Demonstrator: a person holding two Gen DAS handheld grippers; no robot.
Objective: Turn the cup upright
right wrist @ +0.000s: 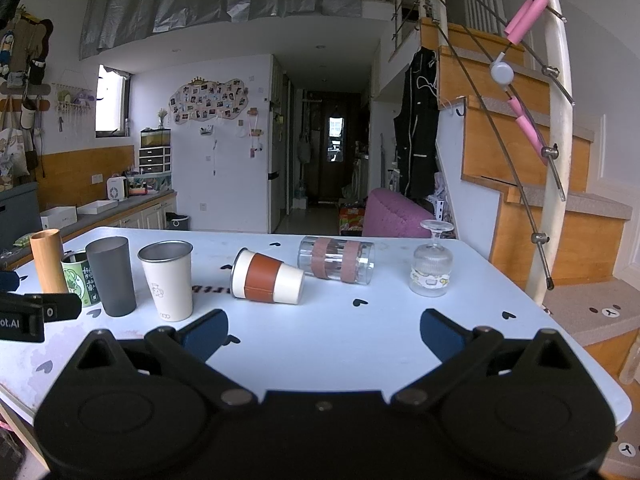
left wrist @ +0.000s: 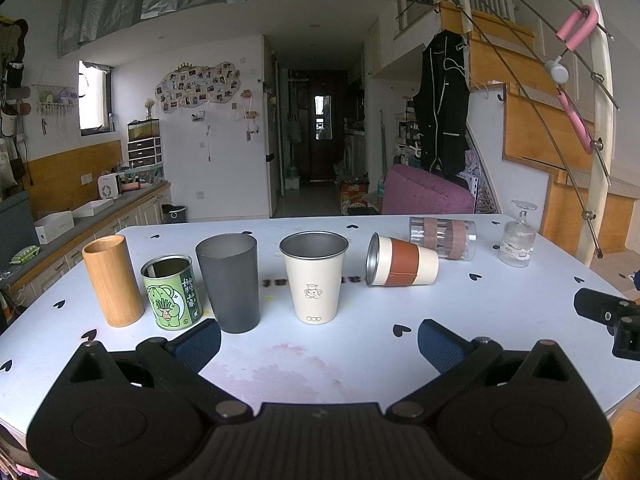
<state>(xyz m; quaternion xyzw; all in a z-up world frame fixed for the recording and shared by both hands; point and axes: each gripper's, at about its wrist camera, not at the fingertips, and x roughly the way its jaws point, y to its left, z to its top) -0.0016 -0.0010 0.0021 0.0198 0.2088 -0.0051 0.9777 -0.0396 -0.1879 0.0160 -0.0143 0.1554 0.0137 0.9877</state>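
Observation:
A cream cup with a brown sleeve (left wrist: 404, 267) lies on its side on the white table (left wrist: 320, 364), mouth to the left; it also shows in the right wrist view (right wrist: 267, 277). A clear glass tumbler with brown bands (left wrist: 442, 237) (right wrist: 337, 263) lies on its side behind it. A stemmed glass (left wrist: 517, 236) (right wrist: 432, 263) stands upside down at the right. My left gripper (left wrist: 319, 340) is open and empty, near the front of the table. My right gripper (right wrist: 323, 332) is open and empty, in front of the lying cups.
Upright in a row at the left: a bamboo cup (left wrist: 113, 280), a green tin (left wrist: 172, 292), a dark grey cup (left wrist: 231, 282) and a cream cup (left wrist: 315, 276). A wooden staircase with a railing (right wrist: 552, 160) stands right of the table. A counter (left wrist: 80, 224) runs along the left.

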